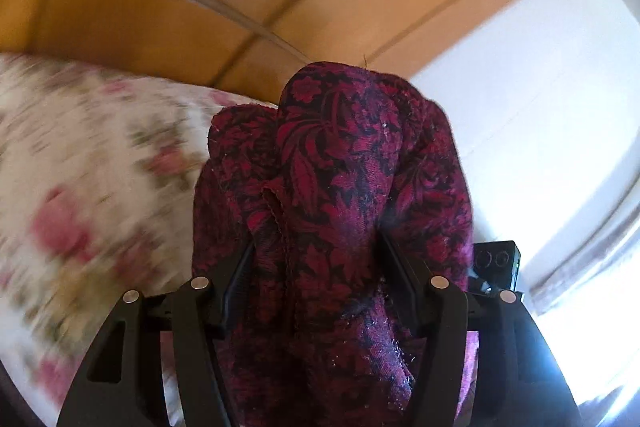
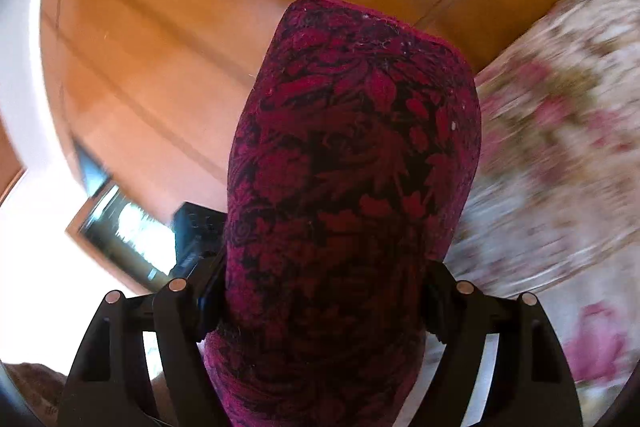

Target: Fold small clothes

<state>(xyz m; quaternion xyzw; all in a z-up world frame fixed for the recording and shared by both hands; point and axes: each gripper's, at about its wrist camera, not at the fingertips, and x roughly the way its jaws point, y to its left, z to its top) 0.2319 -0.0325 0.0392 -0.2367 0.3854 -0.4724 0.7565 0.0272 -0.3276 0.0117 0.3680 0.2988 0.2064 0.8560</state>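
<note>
The magenta floral garment (image 1: pixel 340 187) is gripped bunched between the jaws of the left gripper (image 1: pixel 320 259) and lifted above the flowered bed (image 1: pixel 80 167). A second bunch (image 2: pixel 352 155) is clamped by the right gripper (image 2: pixel 320 279). Both are tilted upward toward the wooden wardrobe (image 2: pixel 180 27). Spreading flat is judged next.

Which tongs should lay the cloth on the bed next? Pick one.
Right, marginally. Both tongs grip the cloth, but the right tongs hold a smooth single fold; the left tongs hold bunched layers. The bed shows beside both.
</note>
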